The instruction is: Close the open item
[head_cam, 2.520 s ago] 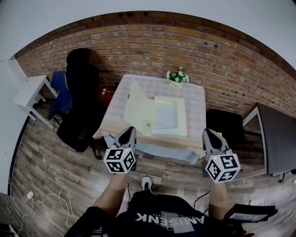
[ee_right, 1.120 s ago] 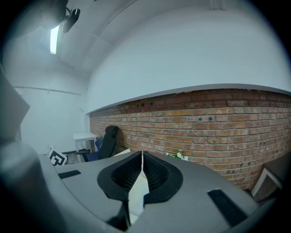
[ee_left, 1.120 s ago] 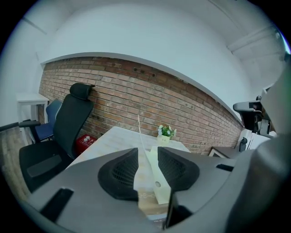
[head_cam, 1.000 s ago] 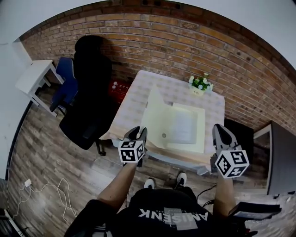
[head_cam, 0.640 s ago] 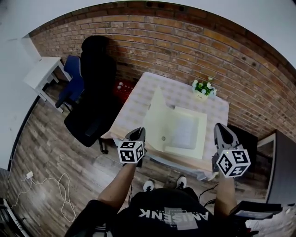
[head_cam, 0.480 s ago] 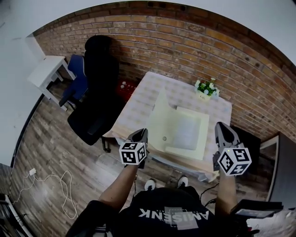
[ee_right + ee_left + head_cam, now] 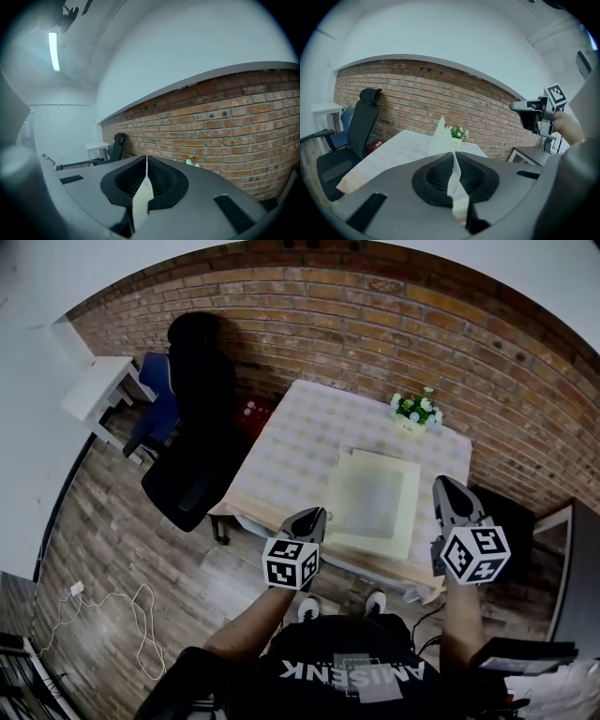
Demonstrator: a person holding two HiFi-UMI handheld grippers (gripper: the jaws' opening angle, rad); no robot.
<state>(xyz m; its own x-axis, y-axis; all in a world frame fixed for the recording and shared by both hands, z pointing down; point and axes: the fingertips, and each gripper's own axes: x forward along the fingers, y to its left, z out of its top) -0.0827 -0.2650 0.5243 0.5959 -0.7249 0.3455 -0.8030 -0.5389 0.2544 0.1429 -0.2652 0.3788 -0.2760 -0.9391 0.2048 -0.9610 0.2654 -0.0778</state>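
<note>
Our left gripper [image 7: 316, 516] is clamped on the near-left edge of the cream folder [image 7: 375, 498], which lies on the checked table [image 7: 305, 423]. Our right gripper [image 7: 443, 486] hangs pinched together on nothing, just off the folder's right side.

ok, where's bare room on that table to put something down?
The left half of the checked tablecloth is bare, from the near edge to the brick-wall side, bordered by the large cream folder. Crowded: the right half, taken by the folder and the small white flowerpot.

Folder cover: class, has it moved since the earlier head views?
Yes. Pinched in the left gripper, the folder cover has swung up and rightward across the table, toward the flower pot.
</note>
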